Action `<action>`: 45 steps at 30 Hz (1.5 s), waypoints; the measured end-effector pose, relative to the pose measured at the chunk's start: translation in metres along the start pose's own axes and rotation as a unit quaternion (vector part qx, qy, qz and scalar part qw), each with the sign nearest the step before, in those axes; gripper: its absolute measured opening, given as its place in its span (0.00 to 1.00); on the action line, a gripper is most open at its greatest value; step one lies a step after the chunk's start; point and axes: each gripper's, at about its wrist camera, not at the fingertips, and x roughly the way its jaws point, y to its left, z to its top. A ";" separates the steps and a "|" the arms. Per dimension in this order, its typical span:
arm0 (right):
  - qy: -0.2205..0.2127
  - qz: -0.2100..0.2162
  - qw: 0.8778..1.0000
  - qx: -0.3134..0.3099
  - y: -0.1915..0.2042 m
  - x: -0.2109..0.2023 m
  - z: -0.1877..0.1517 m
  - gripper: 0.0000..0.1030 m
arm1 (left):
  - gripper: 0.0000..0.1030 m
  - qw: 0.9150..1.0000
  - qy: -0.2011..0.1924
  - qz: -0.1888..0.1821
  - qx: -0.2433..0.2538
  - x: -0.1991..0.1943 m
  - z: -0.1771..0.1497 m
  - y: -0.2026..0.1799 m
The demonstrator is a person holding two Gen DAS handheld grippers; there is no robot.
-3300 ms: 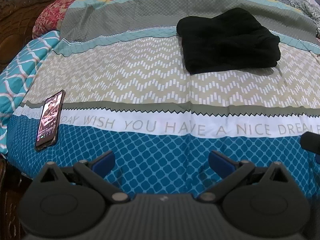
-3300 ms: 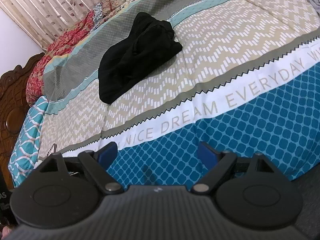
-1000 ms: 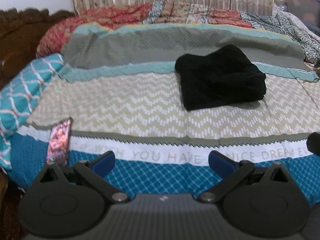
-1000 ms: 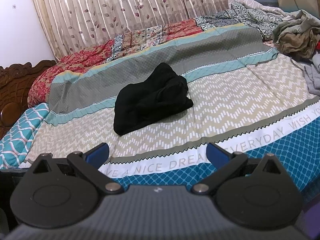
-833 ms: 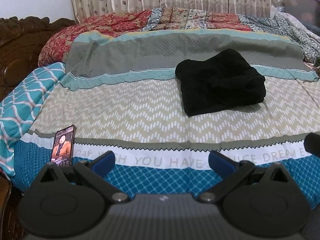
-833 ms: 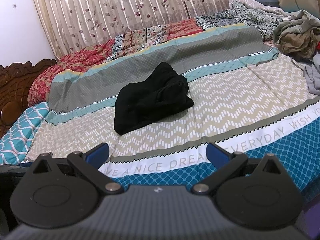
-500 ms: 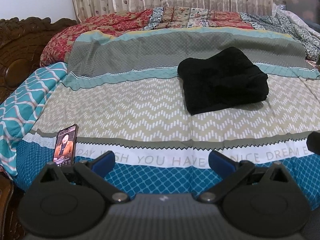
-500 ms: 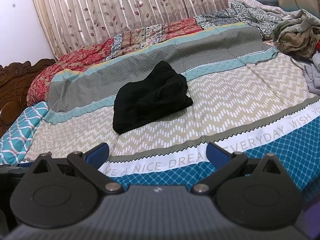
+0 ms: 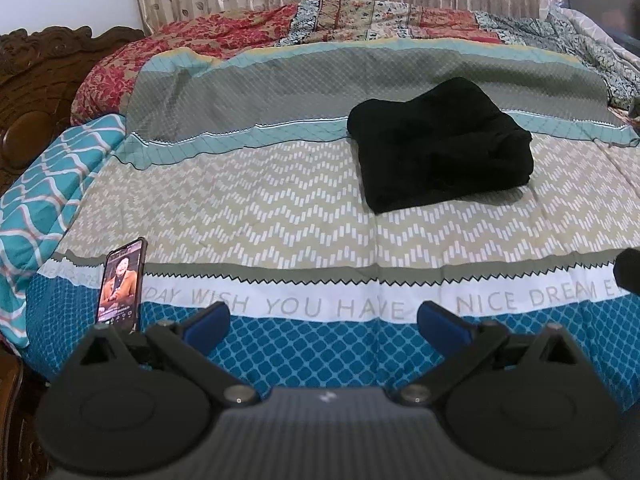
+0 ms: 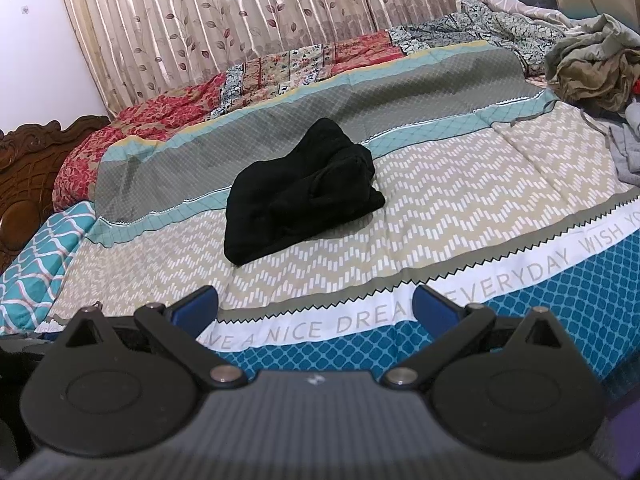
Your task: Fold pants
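Note:
The black pants (image 9: 440, 148) lie folded in a thick bundle on the patterned bedspread (image 9: 260, 208), in the middle of the bed. They also show in the right wrist view (image 10: 300, 196). My left gripper (image 9: 324, 320) is open and empty, held back over the blue front edge of the bed, far from the pants. My right gripper (image 10: 316, 308) is open and empty too, over the same front edge, to the right of the left one.
A phone (image 9: 122, 284) with a lit screen lies at the bed's front left. A carved wooden headboard (image 9: 36, 92) stands on the left. A pile of loose clothes (image 10: 592, 68) lies at the far right. Curtains (image 10: 240, 20) hang behind the bed.
Both grippers have pulled back and tilted up from the bed since 3.3 s ago, so more of the room shows. In the last second they hardly move. The pants stay put.

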 end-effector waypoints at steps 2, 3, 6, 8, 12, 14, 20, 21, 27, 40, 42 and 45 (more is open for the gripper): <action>0.000 0.000 1.000 -0.001 -0.001 0.000 0.001 1.00 | 1.00 1.000 0.003 -0.003 0.001 0.001 0.000 0.000; 0.000 0.000 1.000 -0.001 -0.001 0.000 0.001 1.00 | 1.00 1.000 0.005 -0.004 0.001 0.002 0.000 -0.001; 0.001 -0.001 1.000 -0.002 -0.001 0.000 0.001 1.00 | 1.00 1.000 0.014 -0.006 -0.001 0.004 0.000 -0.001; 0.001 -0.001 1.000 -0.002 -0.001 0.000 0.001 1.00 | 1.00 1.000 0.026 -0.011 -0.005 0.007 0.000 0.000; 0.003 -0.003 1.000 -0.002 -0.002 0.002 0.002 1.00 | 1.00 0.998 0.057 -0.015 -0.010 0.016 -0.001 0.001; 0.005 -0.003 1.000 -0.002 -0.003 0.003 0.002 1.00 | 1.00 0.998 0.066 -0.013 -0.009 0.019 -0.003 0.000; 0.009 -0.004 1.000 -0.001 -0.004 0.004 0.002 1.00 | 1.00 0.997 0.075 -0.014 -0.005 0.020 -0.006 -0.002; 0.009 -0.004 1.000 -0.001 -0.004 0.005 0.002 1.00 | 1.00 0.997 0.076 -0.014 -0.004 0.021 -0.006 -0.002; 0.017 -0.008 1.000 -0.007 -0.003 0.006 0.002 1.00 | 1.00 0.997 0.079 -0.015 0.002 0.021 -0.005 -0.004; 0.019 -0.012 1.000 -0.003 -0.005 0.008 0.001 1.00 | 1.00 0.996 0.087 -0.012 0.008 0.026 -0.009 -0.003; 0.020 -0.012 1.000 -0.004 -0.005 0.009 0.000 1.00 | 1.00 0.996 0.089 -0.012 0.009 0.027 -0.010 -0.003; 0.024 -0.014 1.000 -0.002 -0.006 0.010 0.000 1.00 | 1.00 0.996 0.091 -0.012 0.009 0.028 -0.011 -0.003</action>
